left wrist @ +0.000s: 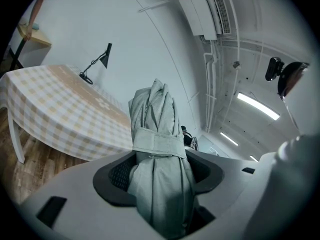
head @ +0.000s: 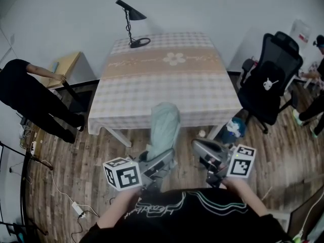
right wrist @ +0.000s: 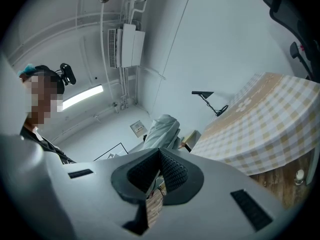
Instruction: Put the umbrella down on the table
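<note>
A folded pale green umbrella (head: 164, 128), bound with its strap, sticks up and forward out of my left gripper (head: 161, 162), which is shut on its lower part. In the left gripper view the umbrella (left wrist: 160, 149) fills the space between the dark pads of the left gripper (left wrist: 160, 171). My right gripper (head: 205, 147) hangs beside it on the right, shut with nothing in it; its pads meet in the right gripper view (right wrist: 160, 171), where the umbrella (right wrist: 161, 129) shows to the left. The checked table (head: 167, 85) stands ahead, a short way beyond both grippers.
A black desk lamp (head: 130, 22) stands at the table's far left corner. A black office chair (head: 271, 80) is at the table's right. One person (head: 30, 97) bends over a small wooden desk (head: 63, 67) on the left. Cables lie on the wooden floor at the lower left.
</note>
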A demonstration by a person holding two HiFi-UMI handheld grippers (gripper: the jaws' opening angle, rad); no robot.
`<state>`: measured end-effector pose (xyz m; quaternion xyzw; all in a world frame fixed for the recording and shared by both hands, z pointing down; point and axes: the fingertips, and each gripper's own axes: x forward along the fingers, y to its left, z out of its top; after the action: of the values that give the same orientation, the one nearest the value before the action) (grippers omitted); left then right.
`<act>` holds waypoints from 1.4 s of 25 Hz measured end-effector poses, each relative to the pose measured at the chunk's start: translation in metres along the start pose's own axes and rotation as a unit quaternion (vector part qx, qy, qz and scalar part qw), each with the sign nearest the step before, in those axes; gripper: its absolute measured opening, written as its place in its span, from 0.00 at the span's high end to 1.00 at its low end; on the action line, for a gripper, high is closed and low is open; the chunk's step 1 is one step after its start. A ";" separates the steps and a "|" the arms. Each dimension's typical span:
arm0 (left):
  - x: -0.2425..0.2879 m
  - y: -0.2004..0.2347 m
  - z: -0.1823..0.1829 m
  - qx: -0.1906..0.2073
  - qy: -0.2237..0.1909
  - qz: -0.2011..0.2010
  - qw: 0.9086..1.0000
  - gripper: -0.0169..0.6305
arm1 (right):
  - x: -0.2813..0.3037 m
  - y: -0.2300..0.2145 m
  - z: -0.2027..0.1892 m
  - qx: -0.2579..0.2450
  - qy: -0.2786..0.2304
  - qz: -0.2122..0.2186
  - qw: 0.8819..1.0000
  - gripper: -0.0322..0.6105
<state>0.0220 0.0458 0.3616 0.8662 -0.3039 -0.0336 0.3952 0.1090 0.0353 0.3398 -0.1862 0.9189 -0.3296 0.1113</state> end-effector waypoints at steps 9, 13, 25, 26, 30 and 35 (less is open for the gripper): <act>-0.002 0.006 0.009 0.009 -0.006 0.020 1.000 0.57 | 0.004 -0.003 0.001 -0.002 0.005 0.003 1.000 0.93; -0.003 0.008 0.011 0.010 -0.007 0.021 1.000 0.57 | 0.002 -0.004 0.001 0.002 0.000 -0.001 1.000 0.93; 0.020 0.035 0.032 0.001 -0.003 0.019 1.000 0.57 | 0.010 -0.035 0.020 0.008 -0.009 -0.020 1.000 0.93; 0.021 0.039 0.035 -0.001 -0.002 0.021 1.000 0.57 | 0.013 -0.039 0.022 0.011 -0.010 -0.021 1.000 0.93; 0.028 0.057 0.050 -0.006 -0.002 0.028 1.000 0.57 | 0.028 -0.058 0.029 0.025 -0.010 -0.031 0.999 0.93; 0.043 0.084 0.074 -0.011 -0.001 0.035 0.999 0.57 | 0.049 -0.083 0.042 0.031 -0.009 -0.025 0.999 0.93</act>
<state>-0.0069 -0.0691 0.3780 0.8506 -0.3344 -0.0243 0.4050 0.1007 -0.0675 0.3578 -0.2085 0.9021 -0.3590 0.1173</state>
